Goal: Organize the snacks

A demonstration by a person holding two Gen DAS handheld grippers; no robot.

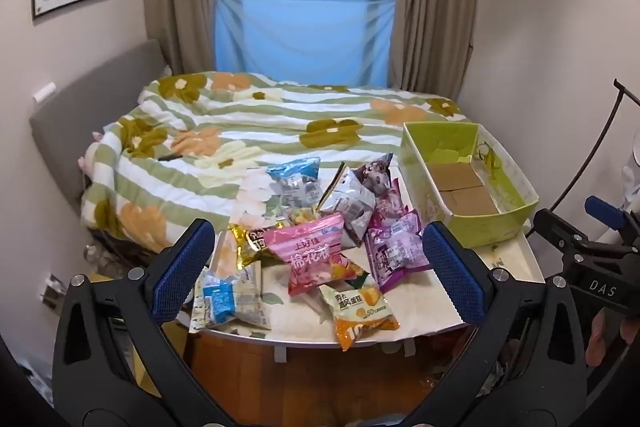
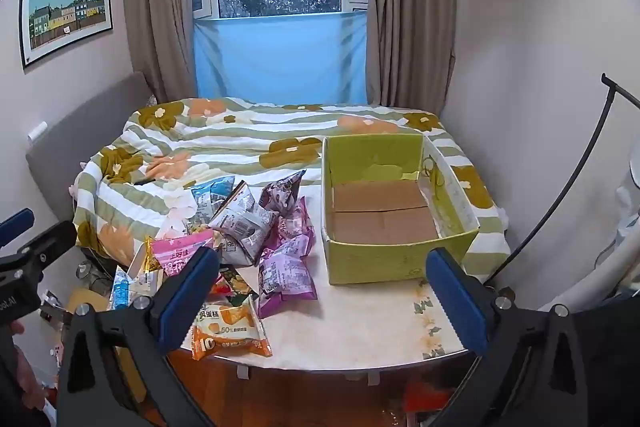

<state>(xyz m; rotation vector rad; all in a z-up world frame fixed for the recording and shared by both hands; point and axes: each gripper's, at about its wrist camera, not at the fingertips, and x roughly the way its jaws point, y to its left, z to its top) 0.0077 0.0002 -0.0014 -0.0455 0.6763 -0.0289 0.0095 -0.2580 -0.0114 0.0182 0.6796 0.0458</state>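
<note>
Both claws, left (image 1: pixel 320 267) and right (image 2: pixel 320 291), wide apart and holding nothing, hanging above the table (image 2: pixel 360 331), snacks (image 2: pixel 256 235) heaped at its left beside the bare green box (image 2: pixel 400 259), ready for filling.

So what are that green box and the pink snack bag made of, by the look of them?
The green box looks like cardboard: its bare brown floor shows folded flaps with a seam, and the walls seem covered in matte green paper. The pink snack bag looks like thin plastic film, glossy and printed, puffed up with crimped, sealed ends. It could be foil-lined; the pictures leave that open.
</note>
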